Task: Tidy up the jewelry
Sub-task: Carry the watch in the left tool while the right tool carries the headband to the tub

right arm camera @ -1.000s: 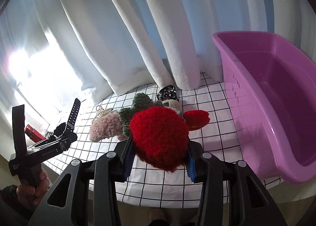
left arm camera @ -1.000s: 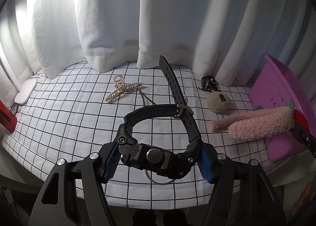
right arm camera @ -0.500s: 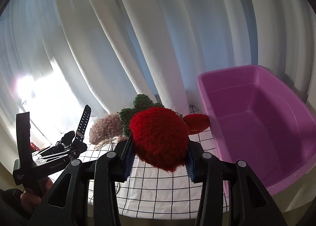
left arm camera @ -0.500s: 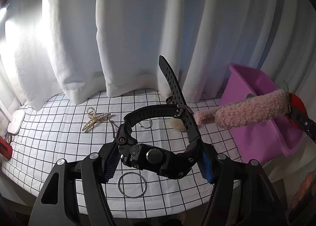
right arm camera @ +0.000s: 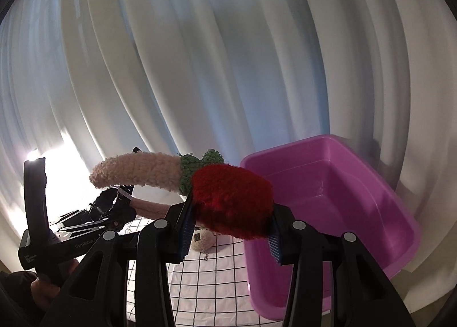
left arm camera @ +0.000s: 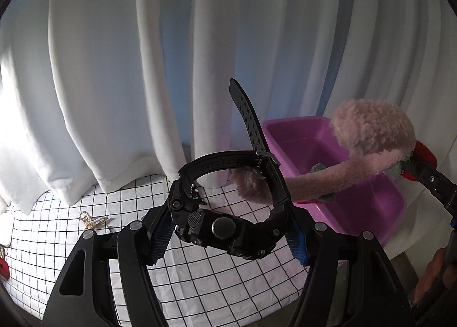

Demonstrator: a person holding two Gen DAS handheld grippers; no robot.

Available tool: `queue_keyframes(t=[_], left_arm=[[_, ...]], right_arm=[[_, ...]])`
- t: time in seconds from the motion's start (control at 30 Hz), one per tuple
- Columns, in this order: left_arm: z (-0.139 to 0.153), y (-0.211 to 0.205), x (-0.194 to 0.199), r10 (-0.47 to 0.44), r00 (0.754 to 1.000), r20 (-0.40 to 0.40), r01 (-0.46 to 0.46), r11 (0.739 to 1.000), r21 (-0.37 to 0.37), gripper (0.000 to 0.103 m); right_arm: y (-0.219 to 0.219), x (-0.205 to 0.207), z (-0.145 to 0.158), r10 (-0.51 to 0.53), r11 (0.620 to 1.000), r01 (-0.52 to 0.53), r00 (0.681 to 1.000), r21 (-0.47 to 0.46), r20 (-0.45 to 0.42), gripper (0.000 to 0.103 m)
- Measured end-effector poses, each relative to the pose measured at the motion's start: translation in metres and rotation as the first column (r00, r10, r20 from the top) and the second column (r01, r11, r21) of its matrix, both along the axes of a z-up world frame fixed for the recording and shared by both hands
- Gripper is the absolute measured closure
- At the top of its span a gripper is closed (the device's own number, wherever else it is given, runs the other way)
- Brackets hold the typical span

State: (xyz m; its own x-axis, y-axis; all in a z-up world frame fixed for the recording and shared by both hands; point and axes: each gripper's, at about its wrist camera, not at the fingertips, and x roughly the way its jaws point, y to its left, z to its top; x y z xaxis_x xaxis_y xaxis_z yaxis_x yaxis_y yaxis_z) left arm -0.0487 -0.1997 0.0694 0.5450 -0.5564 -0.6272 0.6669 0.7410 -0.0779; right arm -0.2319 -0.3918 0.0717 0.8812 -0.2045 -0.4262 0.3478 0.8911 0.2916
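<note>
Each camera sits just behind its own tongs and looks forward along the two fingers. The left wrist view faces the white curtain (left arm camera: 114,70) from above the checked tabletop (left arm camera: 200,284), with the left gripper (left arm camera: 228,230) close in the lower frame and the purple tub (left arm camera: 300,132) ahead to its right. The right wrist view tilts higher, the right gripper (right arm camera: 228,230) near the lens, the tub directly ahead-right. Both views share the tub, curtain and tabletop, and each sees the other gripper at its edge.
</note>
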Motion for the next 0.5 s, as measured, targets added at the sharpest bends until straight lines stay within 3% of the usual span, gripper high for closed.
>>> queue_keyframes(t=[0.23, 0.5], left_arm=[[0.006, -0.062, -0.009, -0.096, 0.995, 0.012, 0.096, 0.995, 0.0, 0.038], [-0.002, -0.132, -0.02, -0.19, 0.982, -0.008, 0.19, 0.982, 0.02, 0.038]], right_arm=[[-0.041, -0.023, 0.0, -0.094, 0.996, 0.094, 0.996, -0.007, -0.005, 0.061], [-0.096, -0.043, -0.02, -0.193, 0.979, 0.195, 0.981, 0.065, -0.034, 0.062]])
